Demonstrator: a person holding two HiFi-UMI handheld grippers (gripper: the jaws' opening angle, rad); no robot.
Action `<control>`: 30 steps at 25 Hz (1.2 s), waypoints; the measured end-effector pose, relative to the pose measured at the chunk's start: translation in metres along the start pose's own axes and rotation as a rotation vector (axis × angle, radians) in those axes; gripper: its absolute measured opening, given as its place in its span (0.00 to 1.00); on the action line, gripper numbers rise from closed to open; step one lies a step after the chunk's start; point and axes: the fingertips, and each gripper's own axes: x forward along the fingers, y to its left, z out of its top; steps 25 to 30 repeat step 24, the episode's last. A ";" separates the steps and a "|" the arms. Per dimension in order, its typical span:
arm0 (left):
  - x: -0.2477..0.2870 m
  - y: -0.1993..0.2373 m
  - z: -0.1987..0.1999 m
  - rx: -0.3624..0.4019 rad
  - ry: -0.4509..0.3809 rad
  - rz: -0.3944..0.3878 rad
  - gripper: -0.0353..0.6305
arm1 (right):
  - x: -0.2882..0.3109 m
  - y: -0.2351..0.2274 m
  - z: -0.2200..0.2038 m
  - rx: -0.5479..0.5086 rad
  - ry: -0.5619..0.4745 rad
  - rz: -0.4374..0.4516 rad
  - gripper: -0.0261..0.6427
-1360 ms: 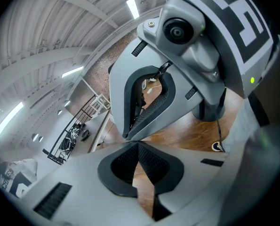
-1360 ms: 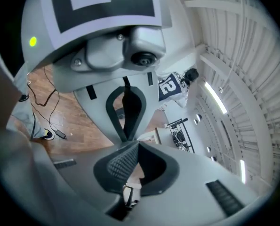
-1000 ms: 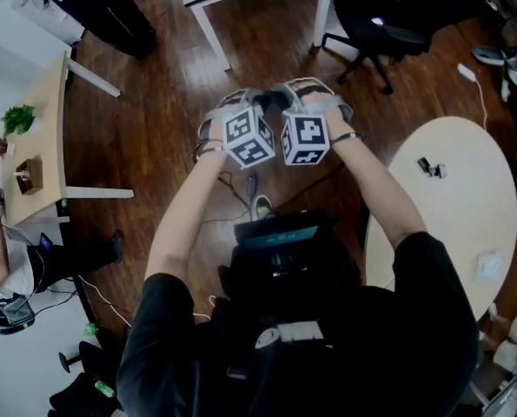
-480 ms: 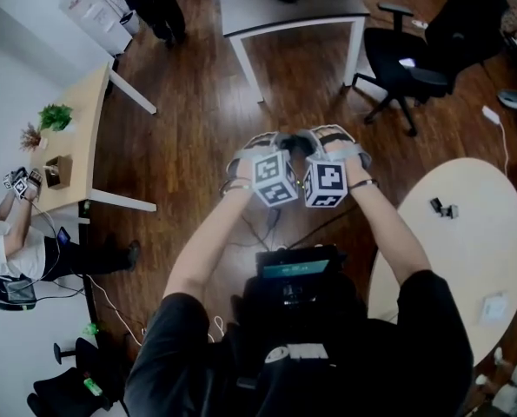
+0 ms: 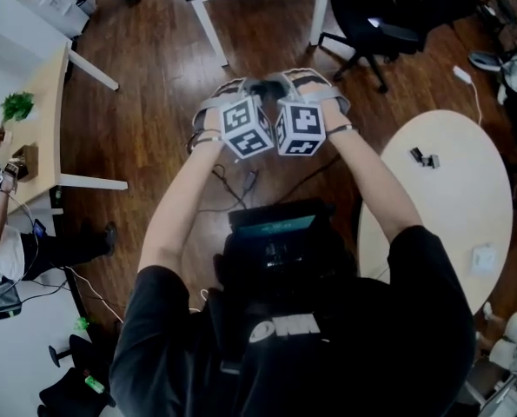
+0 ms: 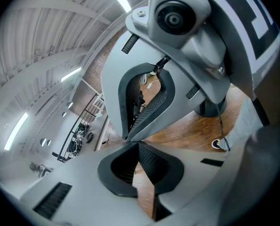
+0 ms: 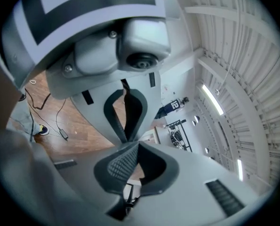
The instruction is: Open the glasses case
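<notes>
No glasses case shows in any view. I hold both grippers out in front of me over the wood floor, nose to nose. In the head view the left gripper (image 5: pixel 256 89) and right gripper (image 5: pixel 281 87) meet at their tips, marker cubes facing me. In the left gripper view my own jaws (image 6: pixel 138 145) are shut with nothing between them, and the right gripper (image 6: pixel 130 136) points straight back, its jaws also closed. The right gripper view mirrors this: own jaws (image 7: pixel 138 145) shut and empty, the left gripper (image 7: pixel 125 139) opposite, tip to tip.
A round beige table (image 5: pixel 454 202) stands at the right with a small dark object (image 5: pixel 423 157) on it. A black office chair (image 5: pixel 375 24) and a white-legged table (image 5: pixel 208 20) are ahead. A wooden desk (image 5: pixel 32 102) with a plant (image 5: pixel 16 107) and a seated person (image 5: pixel 2 250) are left.
Both grippers stay shut and tip to tip. My head view has swung, so the floor and furniture shifted; the grippers sit slightly higher in the frame than half a second ago.
</notes>
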 end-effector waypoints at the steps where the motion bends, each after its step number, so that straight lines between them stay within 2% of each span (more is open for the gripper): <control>1: 0.000 0.000 -0.001 0.000 -0.001 -0.003 0.06 | 0.001 0.001 -0.001 -0.001 0.008 0.003 0.06; 5: -0.005 -0.001 -0.005 0.000 -0.005 -0.002 0.06 | 0.004 0.004 -0.001 -0.029 0.031 -0.003 0.06; 14: -0.012 0.004 -0.009 -0.014 -0.010 0.017 0.06 | -0.001 -0.001 0.018 -0.032 0.002 -0.003 0.06; 30: -0.008 -0.002 -0.009 -0.013 0.007 0.014 0.06 | -0.002 0.004 0.010 -0.065 0.017 0.003 0.06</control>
